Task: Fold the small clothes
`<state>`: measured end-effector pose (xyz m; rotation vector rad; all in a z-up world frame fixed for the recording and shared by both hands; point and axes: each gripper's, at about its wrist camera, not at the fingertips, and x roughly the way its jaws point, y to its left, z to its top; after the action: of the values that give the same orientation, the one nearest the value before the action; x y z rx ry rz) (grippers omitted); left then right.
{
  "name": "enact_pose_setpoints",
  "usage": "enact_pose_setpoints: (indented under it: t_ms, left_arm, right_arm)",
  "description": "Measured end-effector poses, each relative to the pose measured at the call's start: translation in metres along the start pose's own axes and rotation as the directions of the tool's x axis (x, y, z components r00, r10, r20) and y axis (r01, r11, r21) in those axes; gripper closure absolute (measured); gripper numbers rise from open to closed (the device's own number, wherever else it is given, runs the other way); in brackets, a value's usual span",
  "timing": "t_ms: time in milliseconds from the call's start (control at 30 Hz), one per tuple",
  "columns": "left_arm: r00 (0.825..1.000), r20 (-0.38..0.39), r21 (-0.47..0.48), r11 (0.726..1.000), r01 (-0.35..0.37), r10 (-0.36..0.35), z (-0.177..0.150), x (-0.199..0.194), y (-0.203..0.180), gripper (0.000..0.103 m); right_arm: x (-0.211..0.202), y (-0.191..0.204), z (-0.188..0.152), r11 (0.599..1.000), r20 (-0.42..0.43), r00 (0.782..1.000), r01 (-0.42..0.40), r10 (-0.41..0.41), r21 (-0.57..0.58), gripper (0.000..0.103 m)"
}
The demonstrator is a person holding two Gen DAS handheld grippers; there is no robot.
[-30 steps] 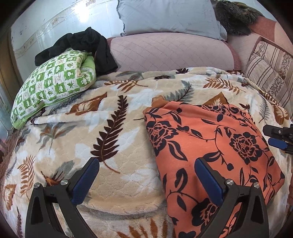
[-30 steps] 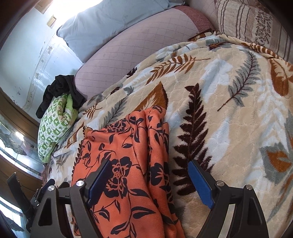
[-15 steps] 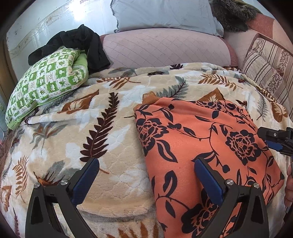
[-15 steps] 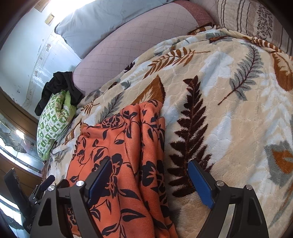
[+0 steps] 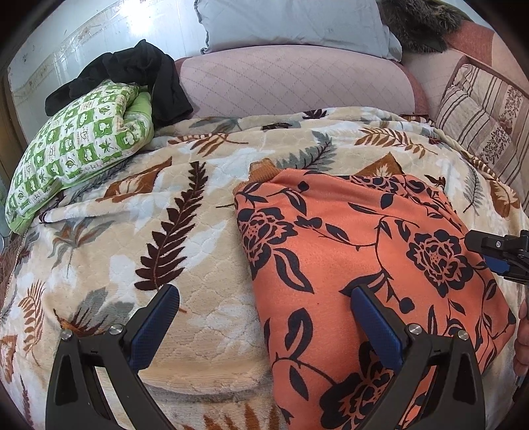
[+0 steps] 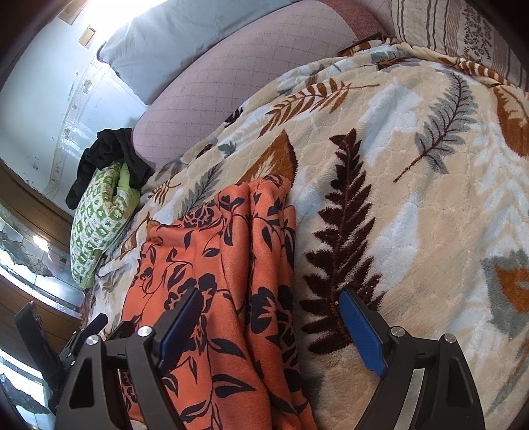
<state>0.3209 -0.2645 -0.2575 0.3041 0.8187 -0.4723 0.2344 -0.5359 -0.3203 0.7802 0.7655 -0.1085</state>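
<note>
An orange garment with a black flower print [image 5: 363,251] lies folded on the leaf-patterned blanket [image 5: 158,231]. My left gripper [image 5: 264,317] is open and empty, straddling the garment's left edge near its front. My right gripper [image 6: 267,317] is open and empty over the garment's [image 6: 218,271] right edge, where the cloth is bunched in ridges. The right gripper also shows at the right edge of the left wrist view [image 5: 499,254], and the left gripper at the lower left of the right wrist view [image 6: 82,334].
A green-and-white checked pillow [image 5: 76,155] with black clothing [image 5: 139,76] on it lies at the back left. A pink bolster [image 5: 297,86], a grey pillow [image 5: 291,23] and a striped cushion [image 5: 479,119] line the back and right.
Both grippers have moved slightly nearer over the garment. The garment and the jaws are unchanged.
</note>
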Motion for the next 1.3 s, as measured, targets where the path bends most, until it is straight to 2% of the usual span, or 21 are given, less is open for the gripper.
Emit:
enact_pose_setpoints:
  t_ms: [233, 300, 400, 433, 500, 533, 567, 600, 633, 667, 833, 967, 1067, 1200, 1300]
  left_arm:
    - [1.000, -0.014, -0.006, 1.000, 0.015, -0.015, -0.002, 0.005, 0.001, 0.000]
    - [1.000, -0.018, -0.007, 1.000, 0.017, -0.017, -0.002, 0.007, 0.001, 0.000]
    - [0.999, -0.024, -0.017, 1.000, 0.021, -0.021, -0.004, 0.010, 0.000, 0.000]
    - [0.999, -0.025, -0.020, 1.000, 0.022, -0.023, -0.004, 0.011, 0.000, 0.000]
    - [0.999, -0.027, -0.025, 0.999, 0.022, -0.023, -0.006, 0.012, 0.000, 0.000]
    - [0.999, -0.027, -0.028, 0.999, 0.022, -0.023, -0.006, 0.012, 0.001, 0.000]
    - [0.999, -0.027, -0.030, 0.999, 0.023, -0.023, -0.007, 0.012, 0.001, 0.000]
    - [0.999, -0.029, -0.031, 0.999, 0.025, -0.025, -0.007, 0.013, 0.001, 0.000]
    - [0.999, -0.034, -0.030, 0.999, 0.028, -0.029, -0.007, 0.014, 0.001, 0.000]
    - [0.999, -0.035, -0.030, 0.999, 0.023, -0.024, -0.007, 0.014, 0.001, 0.000]
    - [0.999, -0.037, -0.031, 0.999, 0.025, -0.026, -0.007, 0.014, 0.001, 0.000]
    - [0.999, -0.041, -0.031, 0.999, 0.026, -0.027, -0.007, 0.015, 0.001, 0.000]
    - [0.999, -0.040, -0.035, 0.999, 0.027, -0.028, -0.008, 0.015, 0.001, 0.000]
    - [0.998, -0.047, -0.031, 0.999, 0.038, -0.039, -0.007, 0.017, 0.002, 0.000]
    - [0.998, -0.054, -0.041, 0.998, 0.043, -0.045, -0.007, 0.018, 0.002, 0.000]
  right_arm:
    - [0.004, 0.002, -0.004, 1.000, -0.005, 1.000, 0.004, -0.004, -0.003, 0.016]
    - [-0.010, 0.009, -0.004, 0.999, 0.085, 0.996, 0.027, -0.025, -0.028, 0.016]
    - [-0.035, 0.028, -0.006, 0.993, 0.214, 0.976, -0.022, 0.047, -0.118, 0.020]
    - [-0.040, 0.036, -0.007, 0.987, 0.233, 0.969, -0.042, 0.077, -0.155, 0.029]
    - [-0.035, 0.051, -0.009, 0.974, 0.198, 0.975, -0.057, 0.101, -0.218, 0.043]
    - [-0.025, 0.056, -0.012, 0.969, 0.146, 0.984, -0.062, 0.099, -0.239, 0.051]
    - [-0.013, 0.058, -0.015, 0.967, 0.088, 0.993, -0.053, 0.077, -0.248, 0.057]
    - [0.002, 0.059, -0.018, 0.967, 0.029, 0.999, -0.027, 0.035, -0.253, 0.059]
    - [0.016, 0.059, -0.022, 0.964, -0.020, 1.000, 0.017, -0.023, -0.266, 0.058]
    - [0.020, 0.060, -0.024, 0.957, -0.015, 0.999, 0.045, -0.051, -0.287, 0.059]
    - [0.011, 0.067, -0.015, 0.965, -0.002, 0.999, 0.041, -0.043, -0.257, 0.059]
    - [0.008, 0.075, 0.006, 0.972, 0.024, 0.999, 0.045, -0.040, -0.232, 0.059]
    - [0.028, 0.080, 0.028, 0.978, 0.006, 0.998, 0.065, -0.065, -0.200, 0.059]
    - [0.074, 0.075, 0.052, 0.979, -0.087, 0.984, 0.139, -0.153, -0.147, 0.059]
    - [0.089, 0.083, 0.058, 0.965, -0.120, 0.972, 0.179, -0.204, -0.190, 0.059]
